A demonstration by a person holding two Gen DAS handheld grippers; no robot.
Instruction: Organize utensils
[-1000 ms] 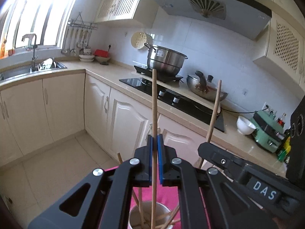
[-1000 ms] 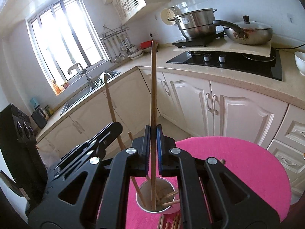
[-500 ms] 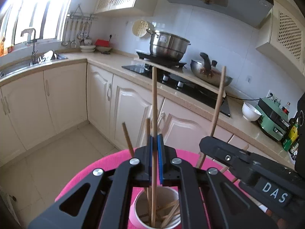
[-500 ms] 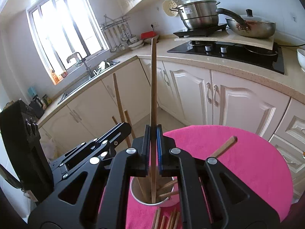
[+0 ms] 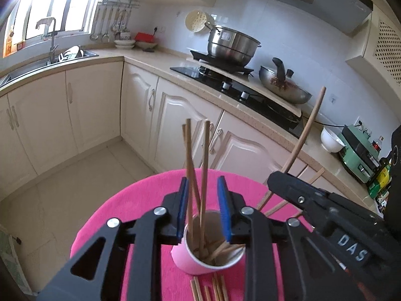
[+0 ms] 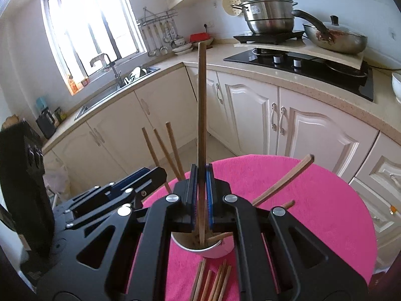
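- While the left tool (image 5: 203, 209) had just been opening, its pads stood clear of the chopsticks (image 5: 196, 175) between them, already standing in the cup (image 5: 200, 260).
- Right view: the right tool (image 6: 200, 195) clamped one chopstick (image 6: 201, 115) upright, tip inside the cup (image 6: 215, 249); release should come low, without tipping the cup on the pink tabletop (image 6: 313, 215).

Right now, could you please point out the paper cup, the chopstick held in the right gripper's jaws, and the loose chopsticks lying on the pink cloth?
paper cup (image 5: 186, 263): left wrist view, pink outer wall.
held chopstick (image 6: 201, 105): right wrist view, mid-shaft above the jaws.
loose chopsticks (image 6: 220, 279): right wrist view, middle of the bundle.
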